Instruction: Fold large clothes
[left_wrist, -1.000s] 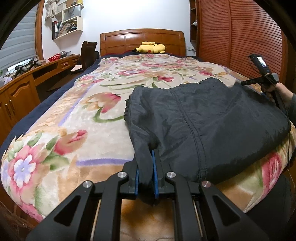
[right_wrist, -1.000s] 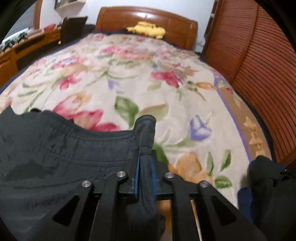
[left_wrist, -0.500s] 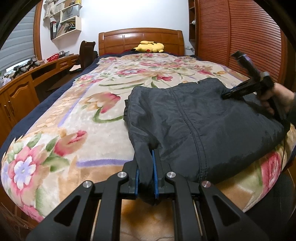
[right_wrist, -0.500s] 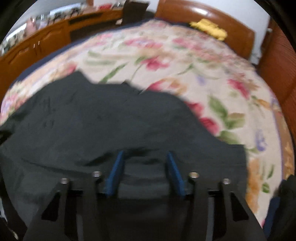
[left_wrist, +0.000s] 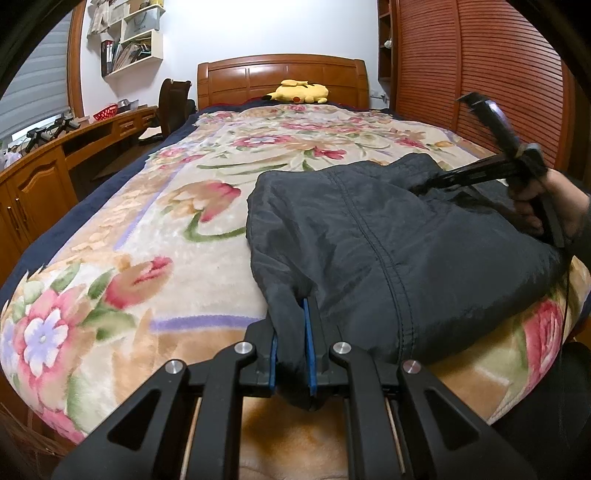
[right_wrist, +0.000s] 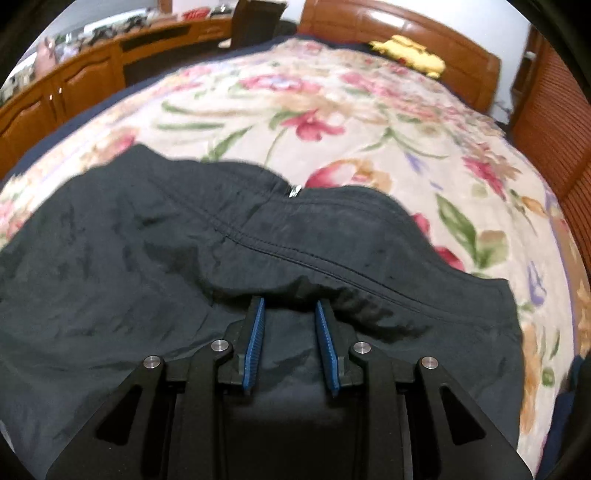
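While the dark jacket lies spread across the foot end of the floral blanket, the left gripper is clenched on a bunched corner of its fabric at the near edge of the bed, blue pads pressed against the cloth on both sides. The jacket's left border runs from that pinch up toward a rounded corner, and beside it the blanket lies bare all the way to the navy trim and the wooden desk beyond. Farther up the bed, the blanket is uncovered as far as the yellow plush toy resting by the headboard.

The right gripper stands released, its blue-lined fingers parted over the jacket with dark fabric showing between them and a raised fold just ahead of the tips; whether the tips touch the cloth cannot be told. In the right wrist view, the jacket's far edge curves across the blanket, with a small metal zipper pull at its middle. To the right, a strip of blanket separates the garment from the slatted wooden wardrobe.
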